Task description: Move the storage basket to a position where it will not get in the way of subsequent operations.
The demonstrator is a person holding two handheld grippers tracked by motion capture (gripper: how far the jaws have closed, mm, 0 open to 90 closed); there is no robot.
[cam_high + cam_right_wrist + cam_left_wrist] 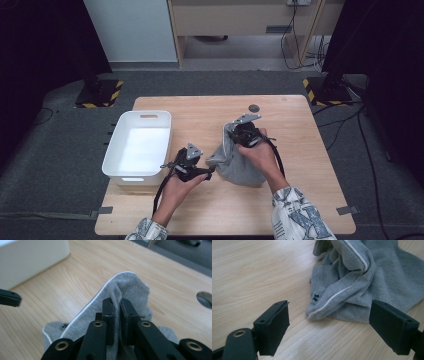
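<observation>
At the left of the wooden desk [300,150] sits a white plastic bin [139,147], rectangular with rounded corners, smooth walls and a slot handle in its far end; nothing lies inside it. Just to its right the left gripper [210,171] is held low over the desk, its two black jaws spread wide apart and pointing at the near corner of a grey garment [240,167]. In the left gripper view that corner lies between and just beyond the open jaws, apart from both; the garment [367,287] is a soft, crumpled jersey knit with thin white piping along a folded edge and two small dark eyelets beside it. Farther right, the right gripper [234,131] has its jaws pressed together on an upper fold of the cloth [125,287], lifting that edge into a peak while the rest bunches on the pale wood. No readable writing is visible anywhere.
</observation>
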